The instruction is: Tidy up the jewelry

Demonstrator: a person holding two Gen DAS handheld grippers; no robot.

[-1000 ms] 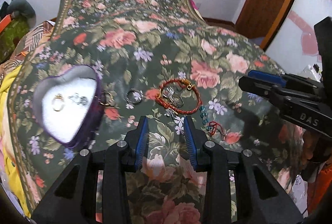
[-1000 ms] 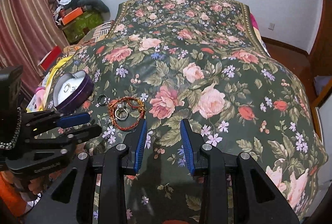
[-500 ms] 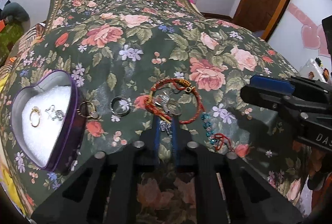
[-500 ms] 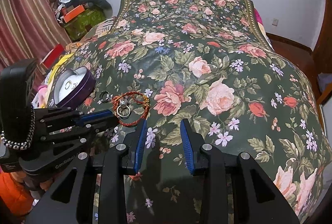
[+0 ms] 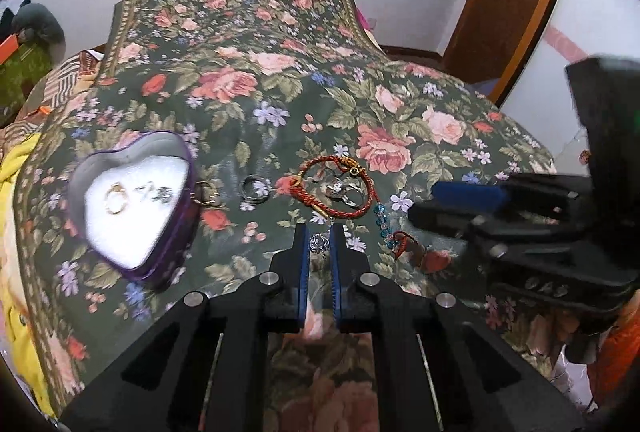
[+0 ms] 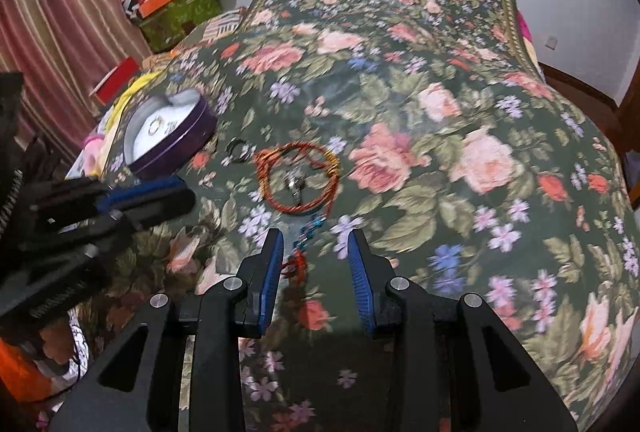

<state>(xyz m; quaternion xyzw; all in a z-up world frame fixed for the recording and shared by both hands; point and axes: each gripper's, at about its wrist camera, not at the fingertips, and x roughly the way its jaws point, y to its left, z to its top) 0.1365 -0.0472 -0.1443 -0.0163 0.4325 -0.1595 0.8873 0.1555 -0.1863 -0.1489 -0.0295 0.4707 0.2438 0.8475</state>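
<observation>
L gripper [image 5: 319, 244] is clamped on a small silver filigree charm [image 5: 319, 243], pinched between its blue pads just above the dark green floral bedspread [image 5: 280, 79]. The move to come, as I read it, turns on one relation: the purple heart-shaped tin with white foam lining [image 5: 132, 199] lies to the left of the L claw and a bit farther off, well apart, its point facing near-left. It already holds a gold ring [image 5: 114, 200] and a silver piece [image 5: 154, 193]. The L hand is clearly the nearer one to the tin; the carry goes left across open cloth, passing near the dark metal ring [image 5: 255, 188] and a small gold ring [image 5: 206, 191] touching the tin's wall.

R gripper [image 6: 316, 252] hangs with jaws apart, gripping nothing, over the teal bead strand with red cord [image 6: 305, 236]. The red-and-gold woven cord bracelet [image 6: 298, 177] lies just beyond, far side, w/ silver rings [image 6: 294, 183] inside its loop.

Vs. a second ago: L jaws were wide and empty w/ the charm on the cloth ahead; now they're shut on it and slightly lifted. R claw has drifted left toward the bead strand, same gap.
</observation>
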